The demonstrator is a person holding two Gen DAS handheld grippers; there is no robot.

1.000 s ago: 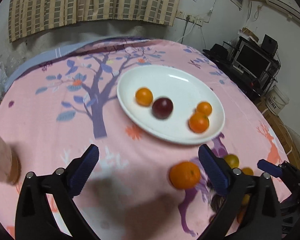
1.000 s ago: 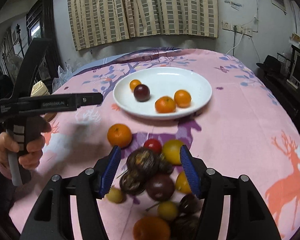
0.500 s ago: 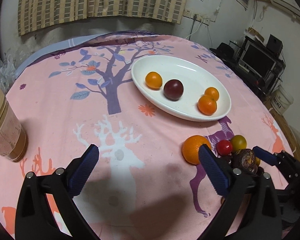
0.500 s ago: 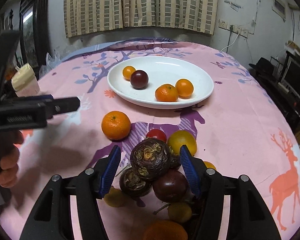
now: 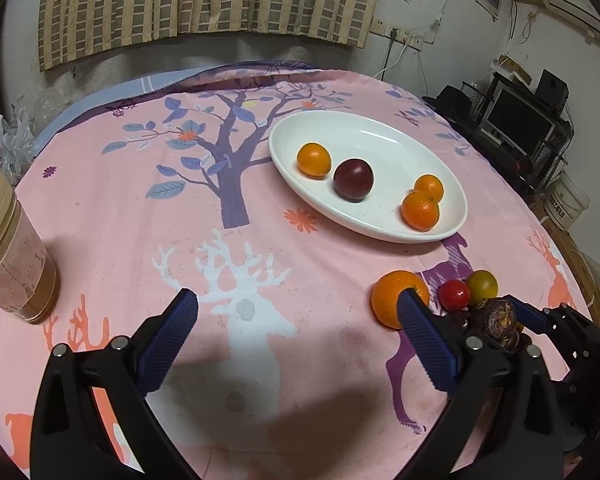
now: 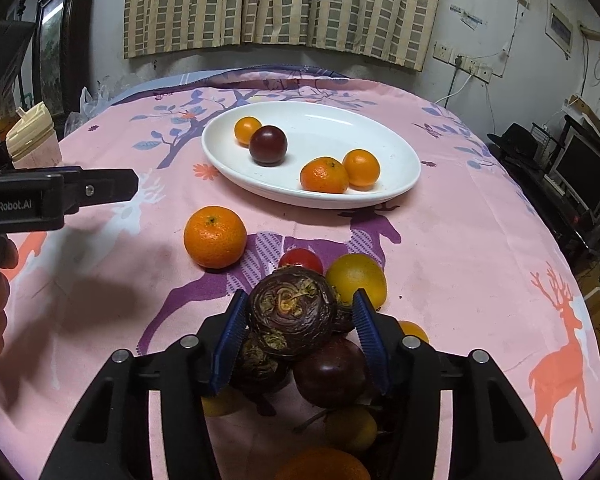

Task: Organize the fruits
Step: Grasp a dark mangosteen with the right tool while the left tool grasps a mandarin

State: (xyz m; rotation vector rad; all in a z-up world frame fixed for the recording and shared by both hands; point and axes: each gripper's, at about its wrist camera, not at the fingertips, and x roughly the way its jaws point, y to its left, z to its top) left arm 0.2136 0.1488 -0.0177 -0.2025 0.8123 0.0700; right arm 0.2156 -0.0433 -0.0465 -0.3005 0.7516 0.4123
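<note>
The right tongs [image 6: 298, 316] have closed around a wrinkled dark fruit [image 6: 292, 316], now lifted; the left tongs [image 5: 296, 336] gape empty at 9 o'clock.

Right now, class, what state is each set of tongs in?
Left tongs: open, holding nothing.
Right tongs: shut on the wrinkled dark fruit.

The right gripper [image 6: 300, 334] clamps a wrinkled dark fruit [image 6: 291, 316] between its blue pads above a fruit pile, with a loose orange [image 6: 215, 236] and a white plate [image 6: 396, 152] beyond.
</note>
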